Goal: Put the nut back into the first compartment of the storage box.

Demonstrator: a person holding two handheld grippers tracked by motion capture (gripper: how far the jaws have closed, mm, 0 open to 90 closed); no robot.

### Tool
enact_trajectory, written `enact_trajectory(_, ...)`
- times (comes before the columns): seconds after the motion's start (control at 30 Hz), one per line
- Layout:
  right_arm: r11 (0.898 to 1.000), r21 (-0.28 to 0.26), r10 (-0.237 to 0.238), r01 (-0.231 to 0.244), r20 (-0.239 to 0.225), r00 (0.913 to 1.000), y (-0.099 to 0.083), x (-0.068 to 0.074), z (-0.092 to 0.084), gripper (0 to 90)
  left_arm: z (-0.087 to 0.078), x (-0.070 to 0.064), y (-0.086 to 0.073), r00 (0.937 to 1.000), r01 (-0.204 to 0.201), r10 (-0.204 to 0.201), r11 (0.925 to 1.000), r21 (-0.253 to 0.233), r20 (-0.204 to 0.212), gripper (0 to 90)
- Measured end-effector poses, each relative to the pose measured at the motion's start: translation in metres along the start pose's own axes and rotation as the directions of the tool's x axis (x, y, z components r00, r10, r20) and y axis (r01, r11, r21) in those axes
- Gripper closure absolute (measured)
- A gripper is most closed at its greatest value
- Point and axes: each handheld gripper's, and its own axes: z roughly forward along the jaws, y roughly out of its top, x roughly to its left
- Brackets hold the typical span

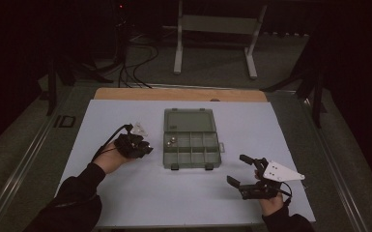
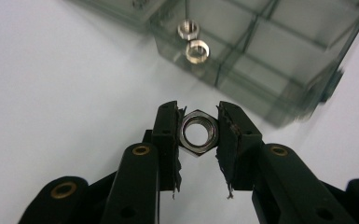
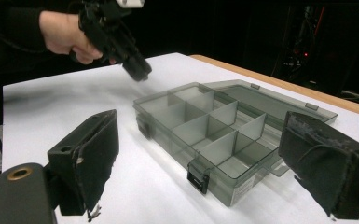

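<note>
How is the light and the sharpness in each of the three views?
High view: dim, dark surroundings, the white table evenly lit. Left gripper view: the nut between the jaws is sharp, the box behind is blurred. Right gripper view: the near pads are soft, the left gripper slightly smeared.

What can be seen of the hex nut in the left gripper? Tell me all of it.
The hex nut is shiny silver metal, six-sided, with a round bore that faces the left gripper view's camera. It stands on edge, clamped flat to flat between the two black fingers of the left gripper, whose worn pads press its sides. It hangs over the white table top, short of the grey compartment box that holds two similar nuts.
</note>
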Motion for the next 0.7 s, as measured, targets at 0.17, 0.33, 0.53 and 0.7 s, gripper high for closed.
enact_trajectory(0.17,1.0,0.0,-0.001,0.001,-0.001,1.0,0.0,0.0,0.0,12.3,-0.003,0.001,0.017,1.0,-0.005,0.005,0.9998,-0.019,0.002,70.9)
enact_trajectory(0.33,1.0,-0.002,0.0,0.0,-0.002,1.0,0.0,0.0,0.0,12.3,0.0,0.001,0.034,0.9998,-0.022,0.022,0.9995,-0.023,0.001,70.9)
enact_trajectory(0.53,1.0,-0.003,0.001,-0.001,-0.003,1.0,0.0,0.0,0.0,12.3,0.006,0.001,0.05,0.9995,-0.032,0.032,0.999,-0.03,0.005,70.9)
enact_trajectory(0.7,1.0,-0.004,0.001,-0.001,-0.005,1.0,0.0,0.0,0.0,12.3,0.011,0.0,0.057,0.9996,-0.025,0.026,0.9988,-0.041,0.015,70.9)
